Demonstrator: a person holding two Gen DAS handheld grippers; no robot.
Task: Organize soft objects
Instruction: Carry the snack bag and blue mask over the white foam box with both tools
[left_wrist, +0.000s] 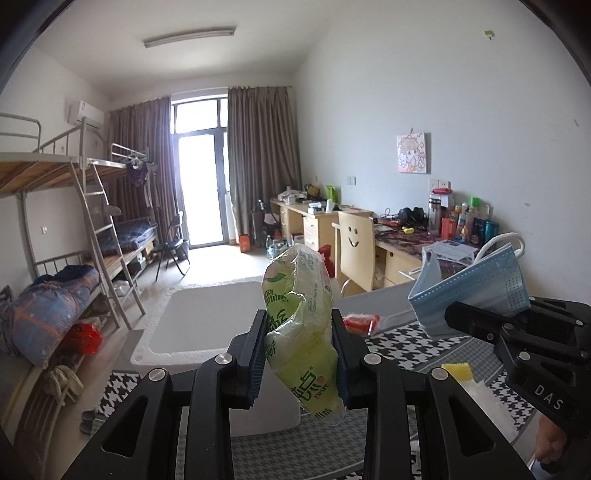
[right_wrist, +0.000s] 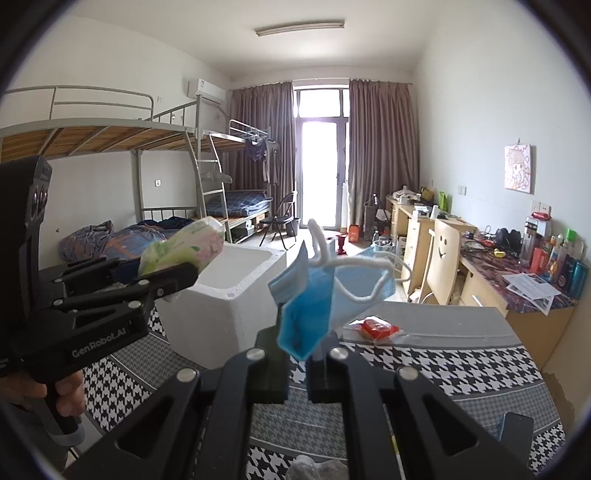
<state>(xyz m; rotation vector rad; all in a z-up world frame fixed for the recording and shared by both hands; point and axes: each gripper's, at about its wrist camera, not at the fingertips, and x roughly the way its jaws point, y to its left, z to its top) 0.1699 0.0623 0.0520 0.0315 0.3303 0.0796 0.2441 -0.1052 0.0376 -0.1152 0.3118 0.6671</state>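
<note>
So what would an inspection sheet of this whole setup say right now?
Surface: table under a houndstooth cloth.
Job's things: green tissue pack, blue face mask, white foam box.
Clutter: red packet, yellow sponge.
Grippers: left gripper clamps the tissue pack; right gripper pinches the mask; both lifted.
Cables: nothing seen on the table.
Surroundings: bunk beds, desks, curtained balcony door.

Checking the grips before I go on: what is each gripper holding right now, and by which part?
Left gripper squeezes the green tissue pack around its middle. Right gripper pinches the blue face mask at its lower edge.
</note>
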